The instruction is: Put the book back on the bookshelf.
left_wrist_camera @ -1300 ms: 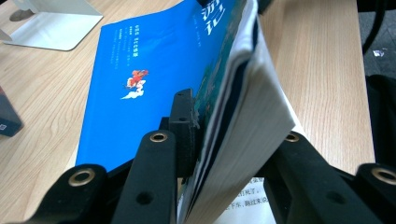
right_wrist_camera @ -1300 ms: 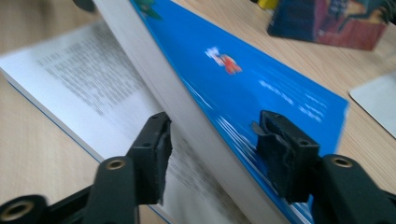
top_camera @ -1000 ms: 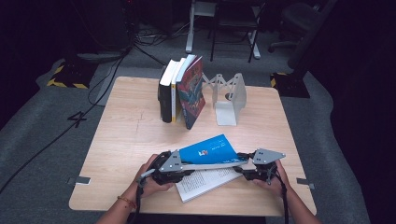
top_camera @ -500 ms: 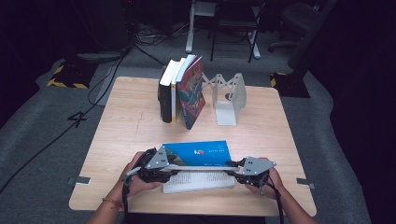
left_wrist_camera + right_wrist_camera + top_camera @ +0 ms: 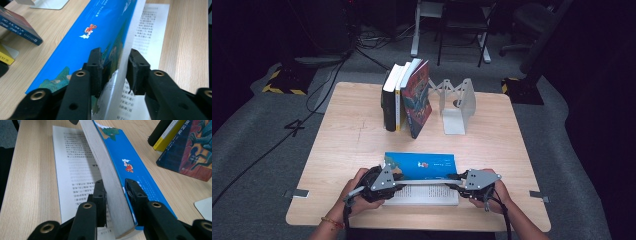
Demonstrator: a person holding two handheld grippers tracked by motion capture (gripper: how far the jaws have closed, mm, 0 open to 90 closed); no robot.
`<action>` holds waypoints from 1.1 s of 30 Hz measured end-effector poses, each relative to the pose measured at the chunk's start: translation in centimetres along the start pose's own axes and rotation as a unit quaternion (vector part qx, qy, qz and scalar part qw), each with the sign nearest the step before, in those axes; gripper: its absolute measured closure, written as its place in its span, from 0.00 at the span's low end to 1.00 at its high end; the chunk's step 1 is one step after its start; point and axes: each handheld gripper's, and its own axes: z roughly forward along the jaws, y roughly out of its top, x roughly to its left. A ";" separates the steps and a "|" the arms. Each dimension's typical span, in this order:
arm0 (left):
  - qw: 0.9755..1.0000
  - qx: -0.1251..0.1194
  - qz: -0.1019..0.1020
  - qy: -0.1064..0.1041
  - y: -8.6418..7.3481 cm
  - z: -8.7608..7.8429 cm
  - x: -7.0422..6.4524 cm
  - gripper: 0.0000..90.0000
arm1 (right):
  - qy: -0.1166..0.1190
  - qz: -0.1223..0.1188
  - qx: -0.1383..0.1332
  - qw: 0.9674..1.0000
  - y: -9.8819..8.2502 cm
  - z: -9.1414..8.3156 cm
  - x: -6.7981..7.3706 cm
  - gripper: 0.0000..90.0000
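Note:
A blue-covered book [image 5: 422, 165] stands tilted near the table's front edge, and one white printed page [image 5: 427, 195] lies flat beneath it. My left gripper [image 5: 399, 183] holds its left end. In the left gripper view the jaws have just been closing, and my left gripper [image 5: 113, 67] has one pad on the blue cover [image 5: 82, 45] and one on the page side. My right gripper [image 5: 452, 176] holds the right end. Here too the jaws have just closed in, and my right gripper [image 5: 115, 192] clamps the page block [image 5: 105, 167] and cover.
Several books [image 5: 407, 97] stand upright at the back of the wooden table [image 5: 352, 145], leaning beside a white metal bookend [image 5: 457, 105]. Chair legs and cables lie on the dark floor beyond the table's far edge.
The blue book lay slanted a second ago; now it runs parallel to the front edge. The right gripper has shifted towards the front and a little up; the left has barely moved.

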 end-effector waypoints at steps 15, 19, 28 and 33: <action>0.999 0.019 -0.036 0.001 -0.4 -0.2 1.3 0.67 | -0.009 -0.001 0.030 0.999 -1.5 1.3 -1.2 0.76; 0.999 0.033 -0.033 0.016 0.2 -0.2 0.7 0.60 | -0.016 -0.008 0.030 0.999 -0.9 1.2 -0.8 0.77; 0.998 0.053 -0.024 0.034 2.4 1.6 -1.4 0.50 | -0.020 -0.012 0.029 0.999 -0.2 1.1 -0.3 0.78; 0.997 0.054 -0.027 0.054 2.7 2.6 -2.2 0.50 | -0.017 -0.007 0.020 1.000 0.2 1.1 0.1 0.78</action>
